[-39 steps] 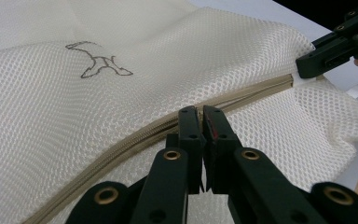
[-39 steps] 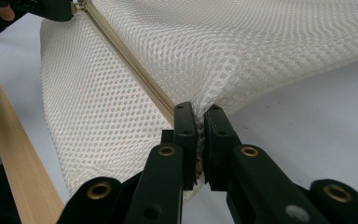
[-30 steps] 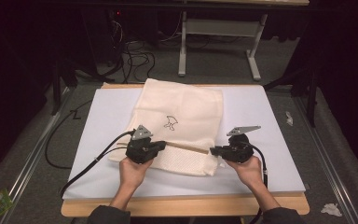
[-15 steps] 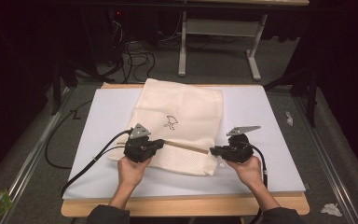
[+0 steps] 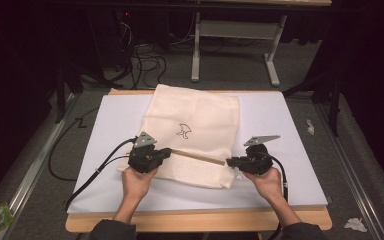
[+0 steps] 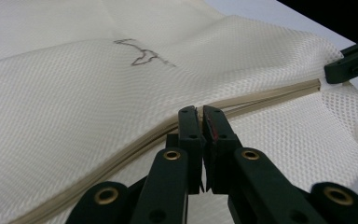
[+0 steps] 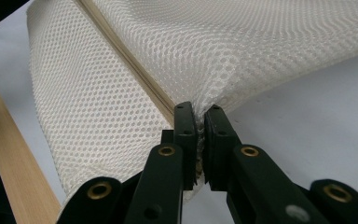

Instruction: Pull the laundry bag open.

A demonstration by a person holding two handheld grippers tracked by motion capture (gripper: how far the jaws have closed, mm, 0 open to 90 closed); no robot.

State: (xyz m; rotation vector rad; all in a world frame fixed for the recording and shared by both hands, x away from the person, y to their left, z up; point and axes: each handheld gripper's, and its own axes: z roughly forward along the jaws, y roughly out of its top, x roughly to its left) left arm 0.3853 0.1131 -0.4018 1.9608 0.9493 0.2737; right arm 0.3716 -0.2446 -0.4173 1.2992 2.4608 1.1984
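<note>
On the white table [image 5: 300, 150], nothing has shifted this past second: left tongs [image 6: 200, 112] and right tongs [image 7: 200, 112] stay clenched on the mesh bag's [image 5: 200, 120] seam, fold held midway.

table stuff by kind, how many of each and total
mesh laundry bag: 1
white board: 1
handheld grippers: 2, left gripper and right gripper, each shut on the bag's tan zipper band
total: 4
</note>
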